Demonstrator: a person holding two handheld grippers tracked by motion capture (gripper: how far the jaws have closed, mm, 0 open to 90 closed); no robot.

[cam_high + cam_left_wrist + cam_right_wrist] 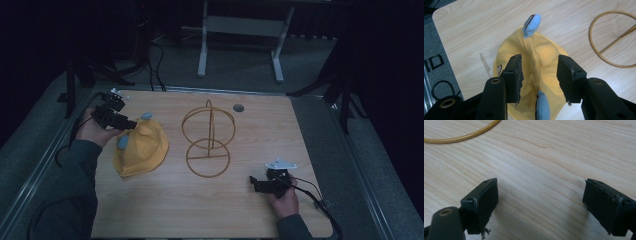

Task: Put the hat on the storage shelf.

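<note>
Ears (532,24) on the yellow hat (544,57) look clearest between left claw (540,72) jaws.

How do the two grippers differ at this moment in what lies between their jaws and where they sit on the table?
The left gripper sits at the table's far left over the yellow hat, its jaws straddling the hat's crown without clearly pressing it; the right gripper rests near the front right with only bare table between its jaws. The left jaws stand narrower, the right jaws wide apart. Both have black jaws, are hand-held, and lie apart from the wire stand.
</note>
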